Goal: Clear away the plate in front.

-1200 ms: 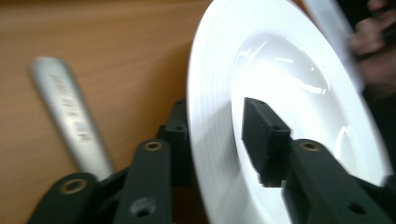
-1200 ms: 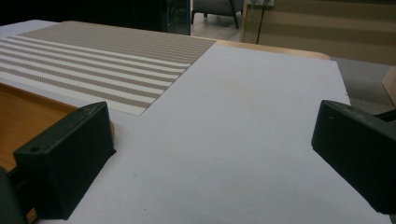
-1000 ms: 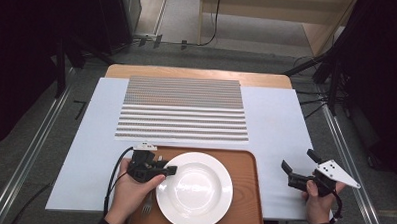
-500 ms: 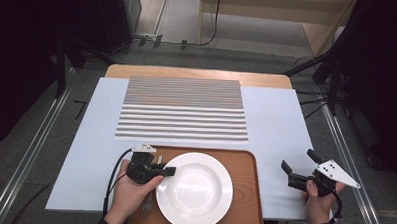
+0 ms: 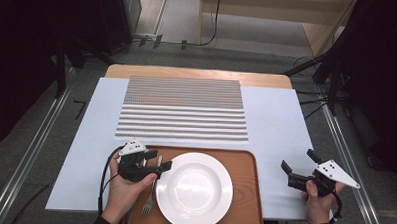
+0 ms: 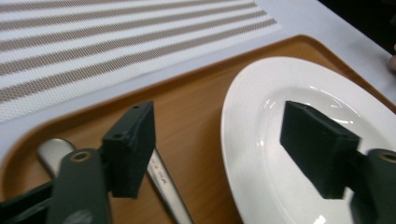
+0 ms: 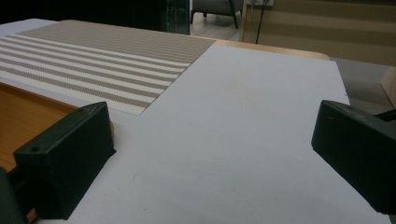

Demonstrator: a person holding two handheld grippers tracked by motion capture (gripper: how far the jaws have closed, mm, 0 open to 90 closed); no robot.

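From above, the left gripper point(image 5: 157, 160) hangs over the fork point(image 5: 149, 200), which lies on the tray point(image 5: 243, 193) just left of the plate point(image 5: 194, 190). Its own view shows the fingers point(image 6: 130, 149) having just spread, empty, one above the fork's handle; lift straight up now. The right gripper point(image 7: 210, 154) rests wide and empty over the bench point(image 7: 243, 116).

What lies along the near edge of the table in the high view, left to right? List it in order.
Left gripper, jaws open after just opening, nothing between them → fork → white plate → bare right part of the wooden tray → right gripper, open over the white table cover.
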